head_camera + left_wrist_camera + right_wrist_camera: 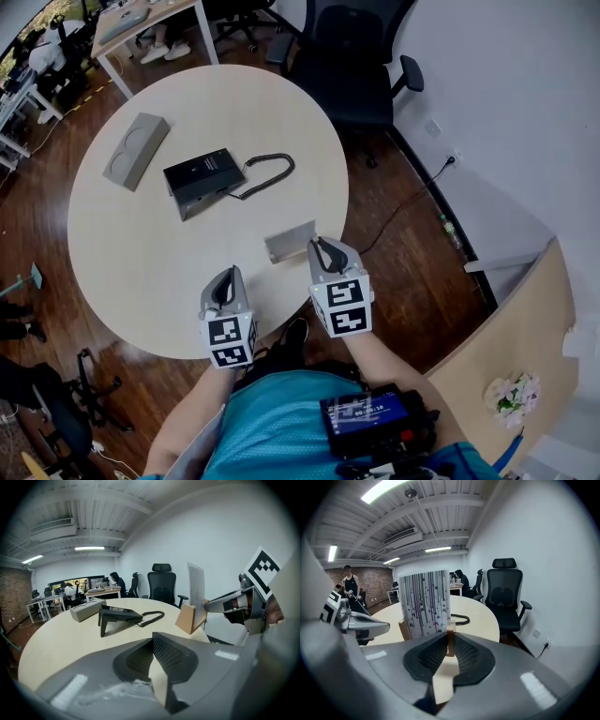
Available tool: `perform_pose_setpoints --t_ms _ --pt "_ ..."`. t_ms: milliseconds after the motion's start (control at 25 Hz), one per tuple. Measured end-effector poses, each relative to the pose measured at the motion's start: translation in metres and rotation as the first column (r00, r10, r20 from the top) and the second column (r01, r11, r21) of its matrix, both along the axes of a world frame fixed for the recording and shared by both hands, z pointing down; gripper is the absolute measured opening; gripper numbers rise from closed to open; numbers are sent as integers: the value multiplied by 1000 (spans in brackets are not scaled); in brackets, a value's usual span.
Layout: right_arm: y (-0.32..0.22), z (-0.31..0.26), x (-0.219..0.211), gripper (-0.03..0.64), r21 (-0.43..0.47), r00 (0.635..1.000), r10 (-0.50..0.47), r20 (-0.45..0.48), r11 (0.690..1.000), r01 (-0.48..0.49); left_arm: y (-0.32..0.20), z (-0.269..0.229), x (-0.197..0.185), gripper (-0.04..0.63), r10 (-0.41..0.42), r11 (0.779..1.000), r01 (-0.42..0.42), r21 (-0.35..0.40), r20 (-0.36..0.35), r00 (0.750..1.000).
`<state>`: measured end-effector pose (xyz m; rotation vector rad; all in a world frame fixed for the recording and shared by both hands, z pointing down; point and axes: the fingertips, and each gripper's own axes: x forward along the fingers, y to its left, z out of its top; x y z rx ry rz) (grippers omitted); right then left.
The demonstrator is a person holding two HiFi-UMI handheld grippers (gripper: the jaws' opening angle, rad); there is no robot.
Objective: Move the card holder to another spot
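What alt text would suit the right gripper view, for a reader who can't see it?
The right claw is shut on the light wooden base of a card holder holding an upright striped card, with a round beige table behind it. The left claw shows at the left, and a black office chair stands at the right.

Card holder (289, 241) end behind right tongs (317, 246)

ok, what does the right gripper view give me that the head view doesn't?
Right gripper view only: the striped print on the card holder, and the right gripper with jaws pinched on the holder's wooden base. Head view only: the grey block and the body of the desk phone. Both: round table, coiled cord, black chair, left gripper.
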<state>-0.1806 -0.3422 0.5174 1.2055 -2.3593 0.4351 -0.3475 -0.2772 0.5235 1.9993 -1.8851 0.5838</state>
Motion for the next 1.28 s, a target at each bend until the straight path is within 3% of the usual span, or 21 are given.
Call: perform_pose_setpoints --t_ms 880,1160,1280 --pt "-5 94 -31 35 -65 998 -10 -64 998 5 15 19 -35 15 -31 998 30 -56 -14 999" --pt "-6 95 -36 43 -80 998 -35 -52 996 31 11 18 -29 15 -24 999 21 -46 -60 998" --pt "-1 84 -28 81 -79 999 -38 -37 996 35 6 10 -18 15 -9 1000 7 -22 -97 995"
